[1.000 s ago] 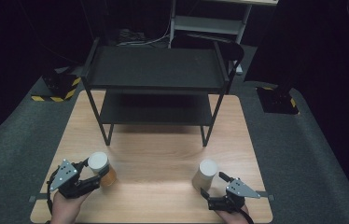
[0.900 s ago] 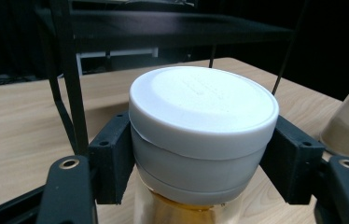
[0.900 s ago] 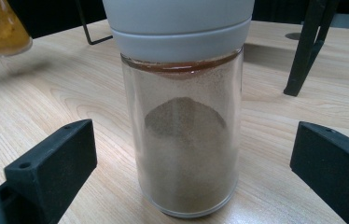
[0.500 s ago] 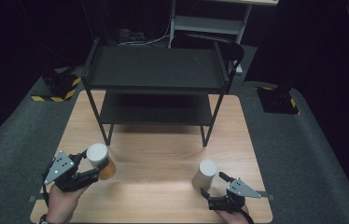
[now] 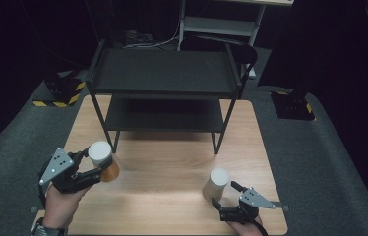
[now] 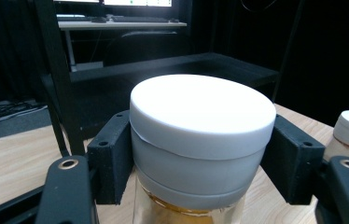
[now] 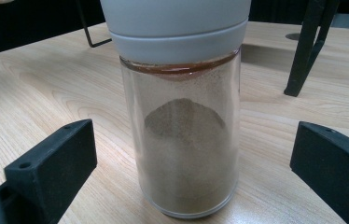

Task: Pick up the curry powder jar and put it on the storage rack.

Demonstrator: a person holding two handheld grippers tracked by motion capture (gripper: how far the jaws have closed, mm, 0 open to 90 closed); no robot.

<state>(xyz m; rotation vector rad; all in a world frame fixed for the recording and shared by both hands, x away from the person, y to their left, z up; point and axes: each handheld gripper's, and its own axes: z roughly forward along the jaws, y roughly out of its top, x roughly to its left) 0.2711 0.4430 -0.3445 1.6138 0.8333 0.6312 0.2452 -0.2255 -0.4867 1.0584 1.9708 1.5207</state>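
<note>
Lower left of the high view: the left gripper (image 5: 93,167) clamps an amber jar (image 5: 104,162) by its white lid (image 6: 203,109); the jar's base is cut off in the left gripper view. Lower right: the right gripper (image 5: 227,195), jaws spread, flanks a powder jar (image 7: 184,135) standing on the table (image 5: 172,162). Its lid top is cropped in the right gripper view. A black shelf (image 5: 165,73) stands behind.

a dark lab studio — black curtains (image 5: 34,44), hazard-taped floor blocks (image 5: 61,93), monitor desk (image 6: 121,25) behind
</note>
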